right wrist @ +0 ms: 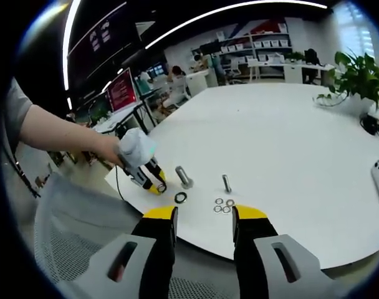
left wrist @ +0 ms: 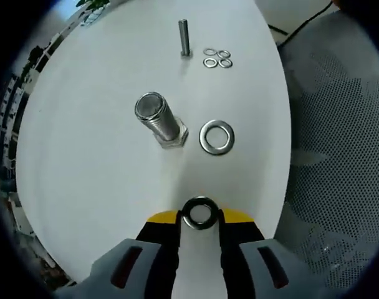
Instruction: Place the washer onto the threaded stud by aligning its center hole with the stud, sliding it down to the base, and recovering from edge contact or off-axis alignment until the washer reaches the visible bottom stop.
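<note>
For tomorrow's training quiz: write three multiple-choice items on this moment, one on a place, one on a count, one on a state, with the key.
1. Where does the loose large washer lie?
A. On the table beside the big stud's hex base
B. Threaded on the thin stud
C. On the mesh chair

2. How many small washers lie by the thin stud?
A. Two
B. Four
C. Six

3. What are the left tongs doing?
A. Standing open with nothing between them
B. Holding a washer between the tips
C. Gripping the big stud

Key:
1 A: in the left gripper view it lies flat on the white table next to the hex base.
2 B: four rings sit clustered there.
3 B: the ring sits clamped between the yellow tips, short of the stud; the right tongs stand open.
</note>
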